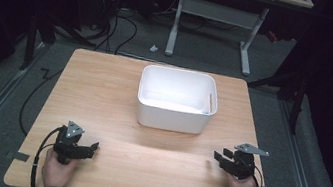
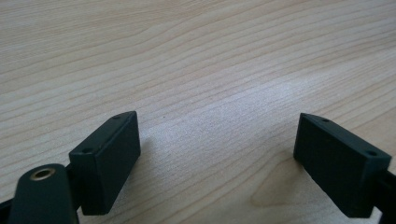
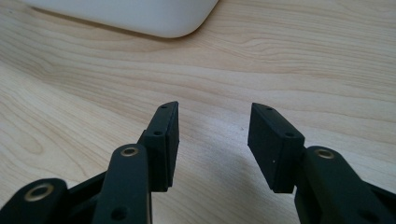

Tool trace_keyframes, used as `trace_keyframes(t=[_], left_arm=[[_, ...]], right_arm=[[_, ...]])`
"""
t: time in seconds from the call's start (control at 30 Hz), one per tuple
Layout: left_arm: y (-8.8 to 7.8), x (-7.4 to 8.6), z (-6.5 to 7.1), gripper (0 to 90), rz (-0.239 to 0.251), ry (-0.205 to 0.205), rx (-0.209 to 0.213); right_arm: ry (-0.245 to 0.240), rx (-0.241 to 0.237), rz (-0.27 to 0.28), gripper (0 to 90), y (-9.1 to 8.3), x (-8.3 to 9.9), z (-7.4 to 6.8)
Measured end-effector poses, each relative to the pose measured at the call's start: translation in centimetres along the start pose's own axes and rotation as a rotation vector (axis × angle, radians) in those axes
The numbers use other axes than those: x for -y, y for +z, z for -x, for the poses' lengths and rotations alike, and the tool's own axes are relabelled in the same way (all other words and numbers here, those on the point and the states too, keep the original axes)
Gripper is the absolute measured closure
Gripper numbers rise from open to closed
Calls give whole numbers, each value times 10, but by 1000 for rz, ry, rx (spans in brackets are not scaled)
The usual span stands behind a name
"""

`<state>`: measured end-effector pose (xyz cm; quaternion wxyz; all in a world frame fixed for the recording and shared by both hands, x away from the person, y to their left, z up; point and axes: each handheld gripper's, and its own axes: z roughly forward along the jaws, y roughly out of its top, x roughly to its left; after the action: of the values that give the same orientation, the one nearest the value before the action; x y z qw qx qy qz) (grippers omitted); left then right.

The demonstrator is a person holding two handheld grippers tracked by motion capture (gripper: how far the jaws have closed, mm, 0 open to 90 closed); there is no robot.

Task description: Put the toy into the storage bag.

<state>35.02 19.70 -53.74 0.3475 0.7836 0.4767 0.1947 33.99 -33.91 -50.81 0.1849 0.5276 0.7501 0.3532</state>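
A white plastic tub [image 1: 176,100] stands at the middle of the wooden table [image 1: 103,93], with a thin wooden stick leaning inside its right wall. My left gripper [image 1: 90,148] rests low at the near left, held in a hand, its jaws wide apart over bare wood [image 2: 217,135]. At the near right my right gripper [image 1: 217,157] points left toward the table's middle, jaws parted with nothing between them [image 3: 212,135]. A corner of the tub [image 3: 140,16] lies ahead of it.
Beyond the table's far edge stands a white desk frame [image 1: 213,25] with cables on the grey floor. Metal rails run along both sides of the table. Bare wood lies between the grippers and the tub.
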Motion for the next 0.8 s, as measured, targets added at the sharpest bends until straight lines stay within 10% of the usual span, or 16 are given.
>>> trace_keyframes(t=[0.8], left_arm=[[0, 0, 0, 148, 2, -1, 1]], right_arm=[[-43, 43, -32, 471, 19, -3, -6]])
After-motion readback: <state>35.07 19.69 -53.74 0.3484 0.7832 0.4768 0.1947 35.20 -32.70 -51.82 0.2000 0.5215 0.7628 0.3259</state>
